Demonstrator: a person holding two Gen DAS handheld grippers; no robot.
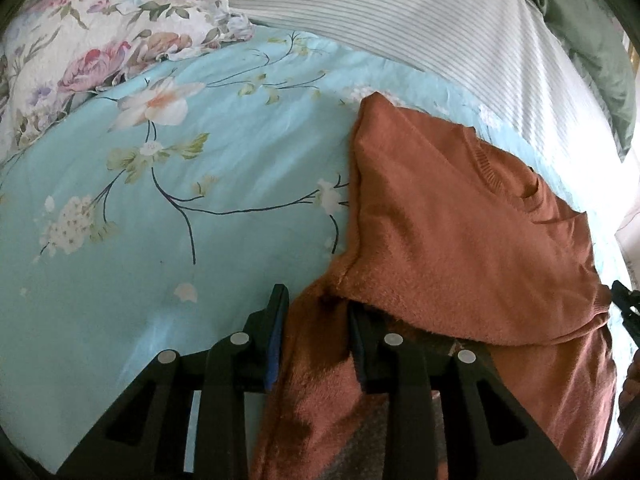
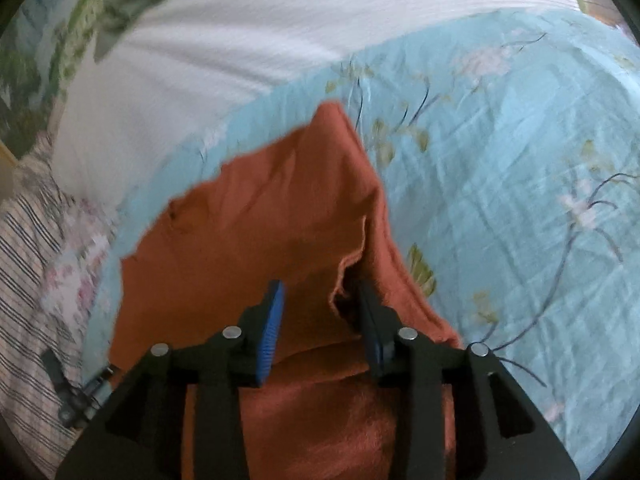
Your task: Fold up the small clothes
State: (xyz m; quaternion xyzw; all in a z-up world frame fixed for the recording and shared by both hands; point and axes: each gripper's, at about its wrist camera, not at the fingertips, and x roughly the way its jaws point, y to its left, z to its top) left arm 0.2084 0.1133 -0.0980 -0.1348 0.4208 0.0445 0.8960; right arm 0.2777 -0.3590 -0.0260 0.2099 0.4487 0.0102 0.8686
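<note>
Rust-brown fleecy top [image 1: 460,216] lies on the floral sheet [image 1: 140,240], partly folded: an upper flap is doubled over toward the neckline, lower layer underneath runs back toward the grippers. Ribbed collar visible on the far side in the left view.

Left gripper [image 1: 318,320]: jaws spread, cloth runs between them, one finger tucked under the flap edge; no pinch that I can see. Right gripper [image 2: 322,312]: also spread, straddling the raw hem edge of the flap, not clamped. Right view is motion-blurred, so contact at the pads is hard to call.

Handling, my read:
- Soft, light, floppy knit. No stiffness, will sag and drape from any grip point.
- Fuzzy nap means decent friction on the pads, low slip risk.
- Layers cling to each other, so it's easy to grab two when you want one.
- Not fragile.

Where to hold: pinch the hem edge or corners, one gripper each side, both at the same layer. Mid-panel grabs will just bunch it.

Striped pillow [image 1: 400,20] and floral pillow [image 1: 80,40] sit beyond, well apart from the top.
</note>
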